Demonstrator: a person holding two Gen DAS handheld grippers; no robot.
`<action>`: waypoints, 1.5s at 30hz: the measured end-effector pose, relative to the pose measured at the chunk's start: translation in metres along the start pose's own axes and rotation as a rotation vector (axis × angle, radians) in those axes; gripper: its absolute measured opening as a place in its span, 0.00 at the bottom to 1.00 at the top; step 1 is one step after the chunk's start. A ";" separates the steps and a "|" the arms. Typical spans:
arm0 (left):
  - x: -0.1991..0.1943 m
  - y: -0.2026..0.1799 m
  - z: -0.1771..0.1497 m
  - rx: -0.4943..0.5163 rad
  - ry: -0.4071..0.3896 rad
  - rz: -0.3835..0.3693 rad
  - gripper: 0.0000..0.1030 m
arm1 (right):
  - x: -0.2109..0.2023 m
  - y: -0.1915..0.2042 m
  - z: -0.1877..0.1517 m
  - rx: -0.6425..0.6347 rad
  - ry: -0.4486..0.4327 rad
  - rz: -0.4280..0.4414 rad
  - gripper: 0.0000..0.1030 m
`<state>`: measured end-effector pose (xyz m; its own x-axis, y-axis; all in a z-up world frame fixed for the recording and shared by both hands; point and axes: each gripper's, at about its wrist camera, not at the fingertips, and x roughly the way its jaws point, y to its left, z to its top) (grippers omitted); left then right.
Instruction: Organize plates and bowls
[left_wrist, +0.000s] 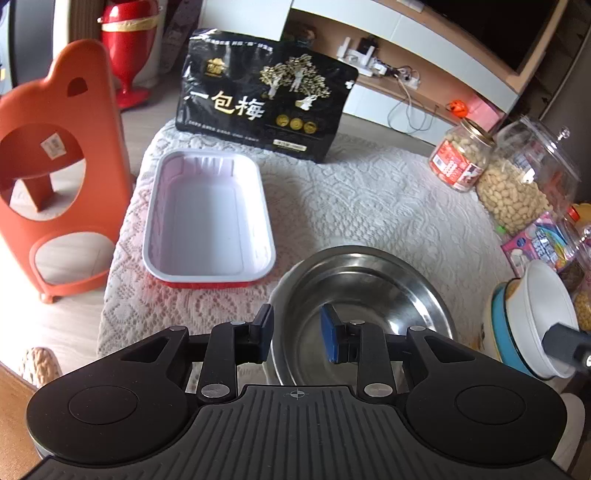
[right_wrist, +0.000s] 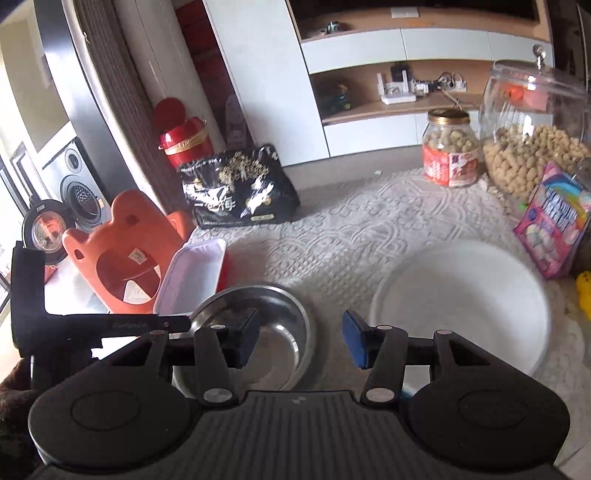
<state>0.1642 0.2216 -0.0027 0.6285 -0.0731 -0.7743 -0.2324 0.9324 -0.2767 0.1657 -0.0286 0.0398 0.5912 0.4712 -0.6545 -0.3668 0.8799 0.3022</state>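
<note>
Left wrist view: left gripper (left_wrist: 297, 332) low centre, fingers apart, straddling near left rim of steel bowl (left_wrist: 364, 295), nothing clamped. White rectangular tray (left_wrist: 208, 218) left of centre on lace cloth (left_wrist: 369, 199). Black snack bag (left_wrist: 266, 99) upper centre. Orange stool (left_wrist: 55, 166) at left edge. White bowl (left_wrist: 539, 317) at right edge.

Right wrist view: right gripper (right_wrist: 301, 338) low centre, fingers apart, holding nothing. Steel bowl (right_wrist: 273, 321) lower centre-left; white bowl (right_wrist: 461, 302) lower right; peanut jars (right_wrist: 450, 151) upper right.
</note>
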 end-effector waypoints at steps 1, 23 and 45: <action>0.003 0.003 0.000 -0.008 -0.001 0.013 0.30 | 0.005 0.006 -0.006 0.004 0.004 -0.001 0.49; 0.041 -0.001 -0.023 0.027 0.112 0.029 0.31 | 0.065 0.008 -0.065 0.141 0.114 -0.069 0.50; 0.032 -0.009 -0.032 0.012 0.134 -0.037 0.32 | 0.059 0.010 -0.064 0.082 0.124 -0.030 0.40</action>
<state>0.1629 0.1990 -0.0435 0.5314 -0.1533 -0.8332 -0.2017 0.9323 -0.3002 0.1508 0.0039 -0.0396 0.5062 0.4376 -0.7431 -0.2871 0.8981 0.3333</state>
